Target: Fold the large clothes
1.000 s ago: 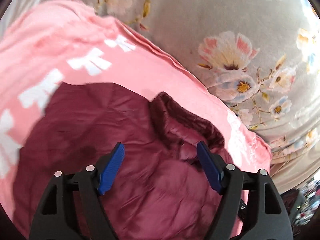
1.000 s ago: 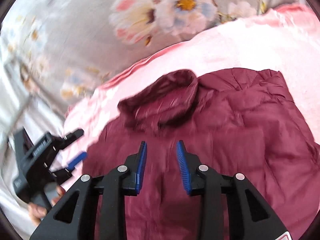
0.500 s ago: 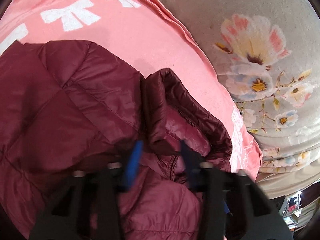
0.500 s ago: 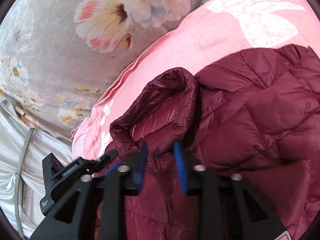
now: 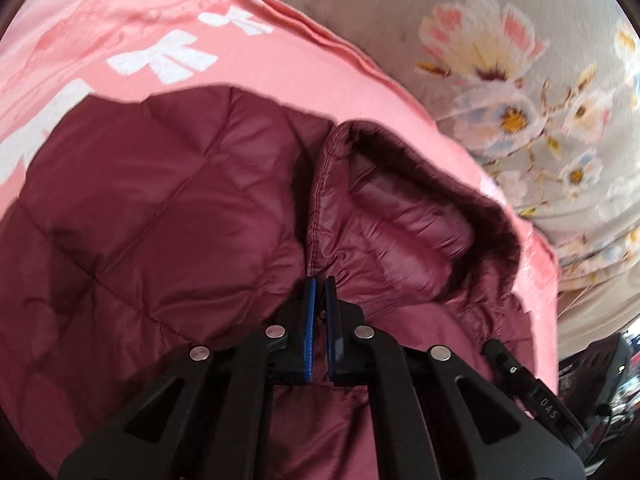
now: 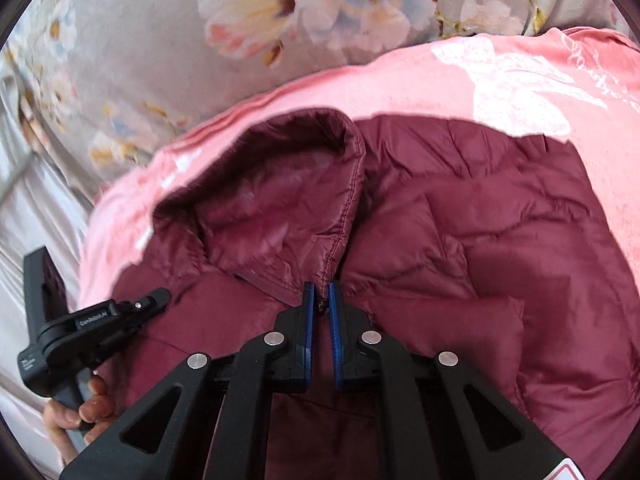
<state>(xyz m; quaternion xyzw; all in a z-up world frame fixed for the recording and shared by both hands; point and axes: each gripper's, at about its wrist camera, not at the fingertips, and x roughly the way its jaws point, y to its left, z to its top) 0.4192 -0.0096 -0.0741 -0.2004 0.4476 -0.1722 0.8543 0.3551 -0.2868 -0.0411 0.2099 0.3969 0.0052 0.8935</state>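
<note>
Right, the maroon puffer jacket [image 5: 152, 216] lies spread on a pink blanket [image 5: 132, 12], its hood [image 5: 404, 216] standing open toward the floral bedsheet [image 5: 500, 40]. The left gripper [image 5: 320, 292] has its blue pads nearly together, pinched on a bit of fabric at the base of the hood, by the neckline seam. The right gripper [image 6: 322, 298] shows the same: jaws drawn narrow, nipping the hood's seam end where it meets the body (whether it has a firm hold or only a thin fold is hard to say, the fabric between the pads barely shows).

This looks like the opening grab of the fold, both tools taking the collar area. The next move likely calls for lifting and carrying hood and shoulders over the body, or tucking the hood flat first, with both grips held so the slick shell doesn't slip.

For room: the right-wrist view shows the pink blanket's edge just beyond the hood, then floral bedsheet, then pale satin cloth [image 6: 36, 216] at far left. The jacket's body side has more open blanket.
</note>
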